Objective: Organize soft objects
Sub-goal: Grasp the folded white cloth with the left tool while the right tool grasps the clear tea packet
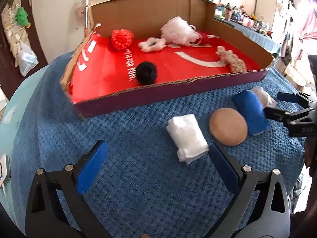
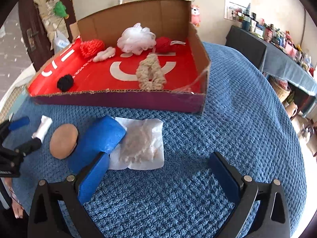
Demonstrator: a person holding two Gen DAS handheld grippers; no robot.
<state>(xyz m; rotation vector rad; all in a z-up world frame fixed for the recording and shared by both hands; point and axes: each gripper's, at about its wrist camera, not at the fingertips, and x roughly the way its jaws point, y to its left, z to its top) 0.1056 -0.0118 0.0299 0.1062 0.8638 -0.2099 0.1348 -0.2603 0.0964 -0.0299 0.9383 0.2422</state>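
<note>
Now four soft things wait on the blanket (image 2: 237, 109), below the box (image 2: 118, 100) that fills each frame's upper half.

Your left gripper (image 1: 156, 166) gapes wide, empty, with the white cloth (image 1: 187, 136) just up-right of it, long axis running up-left to down-right. Your right gripper (image 2: 158, 171) is equally wide and empty; the blue roll (image 2: 97, 138) touches its left finger and the pouch (image 2: 141, 144) lies straight ahead. Smallest, the sponge (image 2: 63, 140) sits between both.
</note>
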